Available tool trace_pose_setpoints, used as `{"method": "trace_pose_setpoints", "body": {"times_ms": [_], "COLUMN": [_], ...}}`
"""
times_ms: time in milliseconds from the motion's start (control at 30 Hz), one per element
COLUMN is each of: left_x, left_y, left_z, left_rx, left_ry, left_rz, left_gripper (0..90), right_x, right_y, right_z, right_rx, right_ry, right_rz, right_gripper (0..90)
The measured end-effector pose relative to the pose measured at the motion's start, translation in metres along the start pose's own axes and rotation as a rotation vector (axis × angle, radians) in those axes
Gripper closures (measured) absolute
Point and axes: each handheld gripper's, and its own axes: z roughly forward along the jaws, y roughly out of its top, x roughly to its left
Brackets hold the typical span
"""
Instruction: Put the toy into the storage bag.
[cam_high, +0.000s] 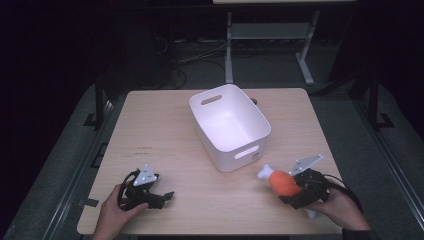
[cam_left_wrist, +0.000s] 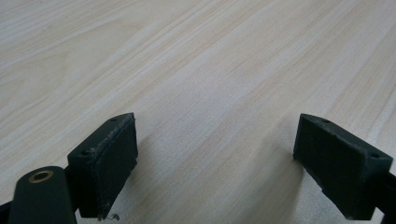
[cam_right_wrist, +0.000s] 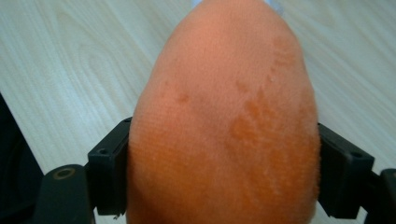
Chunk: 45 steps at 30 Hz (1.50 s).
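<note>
1. Two grippers are held over the near edge of a light wooden table (cam_high: 165, 140), one in each of the person's hands.
2. The left gripper (cam_high: 161, 198) is seen at the near left corner in the high view, gripped by the left hand (cam_high: 114, 210); in the left gripper view its jaws are spread wide apart over bare wood grain, with nothing between them.
3. The right gripper (cam_high: 290, 192) is seen at the near right in the high view, held by the right hand (cam_high: 340, 207). Its jaws are pressed against both sides of an orange plush toy (cam_right_wrist: 224, 121), as shown in the right gripper view, where the orange body bulges out between the two black pads.
4. In the high view the toy is shaped like a drumstick, its white bone-like end (cam_high: 265, 172) pointed toward the middle of the table, just beside the bin's near corner and apart from it.
5. A white plastic bin (cam_high: 204, 134) with handle slots is set farther off, at the centre of the table, turned at an angle; its inside is seen empty.
6. Beyond the table, a dark floor, cables and white table legs (cam_high: 229, 50) are made out dimly.
</note>
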Motion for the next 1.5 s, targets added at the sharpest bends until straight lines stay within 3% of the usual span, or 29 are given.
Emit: {"method": "trace_pose_setpoints", "body": {"times_ms": [500,767,1500], "left_x": [0.0,0.0,0.0], "left_y": [0.0,0.0,0.0], "left_z": [0.0,0.0,0.0], "left_rx": [0.0,-0.001,-0.004], "left_ry": [0.0,0.001,0.0], "left_rz": [-0.001,0.0,-0.002], "left_gripper": [12.7,12.7,12.8], "right_x": [-0.028,-0.039,-0.057], "right_y": [-0.007,-0.001,0.027], "right_z": [-0.017,-0.024,-0.048], "right_rx": [-0.069,-0.098,-0.182], "right_ry": [-0.045,-0.056,-0.07], "right_rz": [0.085,0.112,0.114], "right_gripper": [20.5,20.6,20.5]}}
